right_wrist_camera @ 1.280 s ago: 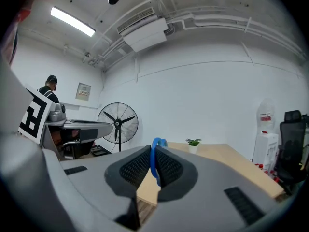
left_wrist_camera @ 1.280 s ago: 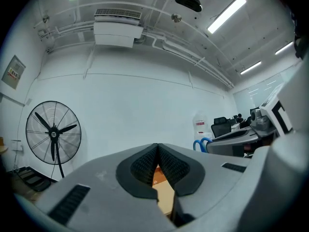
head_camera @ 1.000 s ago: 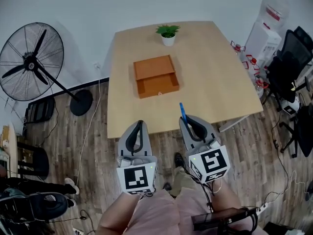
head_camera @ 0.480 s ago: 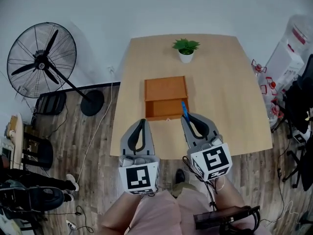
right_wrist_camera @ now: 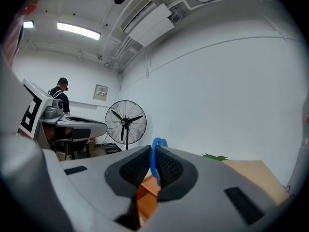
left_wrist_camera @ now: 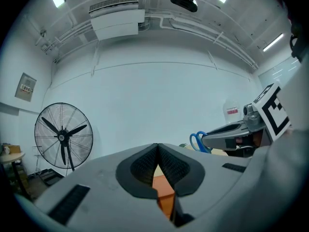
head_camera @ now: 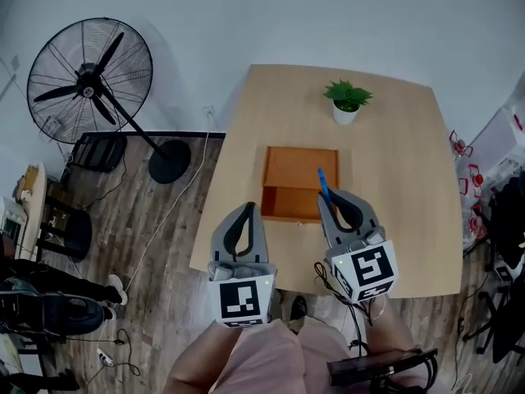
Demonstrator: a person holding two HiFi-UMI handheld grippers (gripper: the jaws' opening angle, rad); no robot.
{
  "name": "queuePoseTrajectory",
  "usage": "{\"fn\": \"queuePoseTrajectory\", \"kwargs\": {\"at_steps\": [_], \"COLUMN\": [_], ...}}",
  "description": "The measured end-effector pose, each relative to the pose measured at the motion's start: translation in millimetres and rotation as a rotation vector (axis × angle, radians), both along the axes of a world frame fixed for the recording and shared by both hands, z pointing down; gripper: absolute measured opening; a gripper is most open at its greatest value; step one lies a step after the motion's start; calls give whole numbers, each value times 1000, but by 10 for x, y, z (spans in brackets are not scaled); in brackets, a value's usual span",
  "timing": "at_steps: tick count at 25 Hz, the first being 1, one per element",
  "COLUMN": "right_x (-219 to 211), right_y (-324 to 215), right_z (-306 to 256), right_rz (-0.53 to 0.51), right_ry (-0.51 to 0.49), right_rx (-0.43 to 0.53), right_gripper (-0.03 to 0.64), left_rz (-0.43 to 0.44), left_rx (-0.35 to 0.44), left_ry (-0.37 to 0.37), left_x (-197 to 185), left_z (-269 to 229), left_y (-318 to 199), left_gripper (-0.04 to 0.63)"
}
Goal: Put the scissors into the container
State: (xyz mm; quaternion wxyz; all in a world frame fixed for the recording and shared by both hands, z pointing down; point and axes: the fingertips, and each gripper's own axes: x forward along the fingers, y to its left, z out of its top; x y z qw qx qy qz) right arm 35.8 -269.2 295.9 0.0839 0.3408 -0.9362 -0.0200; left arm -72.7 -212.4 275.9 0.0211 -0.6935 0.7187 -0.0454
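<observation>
Blue-handled scissors (head_camera: 323, 185) stick up from my right gripper (head_camera: 335, 201), which is shut on them; in the right gripper view the blue handle loop (right_wrist_camera: 156, 151) stands between the closed pads. The orange wooden container (head_camera: 299, 181), an open box, lies on the light wooden table (head_camera: 410, 187) just ahead of both grippers. My left gripper (head_camera: 244, 220) is shut with nothing in it, hovering over the table's near edge; its own view shows the pads meeting (left_wrist_camera: 158, 154), and the scissors (left_wrist_camera: 198, 141) held by the other gripper at right.
A small potted plant (head_camera: 347, 101) stands at the table's far side. A large floor fan (head_camera: 90, 76) is on the left, over wooden floor. A person (right_wrist_camera: 60, 98) stands far off in the right gripper view.
The view has advanced toward the table: container and plant now sit closer and further right in the head view. Both grippers stay shut, the scissors still in the right one.
</observation>
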Motion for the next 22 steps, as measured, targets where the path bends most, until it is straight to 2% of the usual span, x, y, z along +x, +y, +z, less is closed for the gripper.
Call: {"fn": "queuePoseTrajectory", "kwargs": {"at_steps": [5, 17, 22], "right_x": [-198, -477, -566], "right_y": [-248, -673, -696], "right_z": [161, 786, 1043], "right_rz": [-12, -44, -76], "right_ry": [34, 100, 136], "right_rx": [-18, -137, -128], "right_gripper": [31, 31, 31], "left_rz": [-7, -4, -6], "left_rx": [-29, -139, -184], "left_ry": [33, 93, 85], "left_x": [-212, -580, -684], "left_z": [170, 683, 903], "left_y": [-298, -927, -1028], "left_gripper": [5, 5, 5]}}
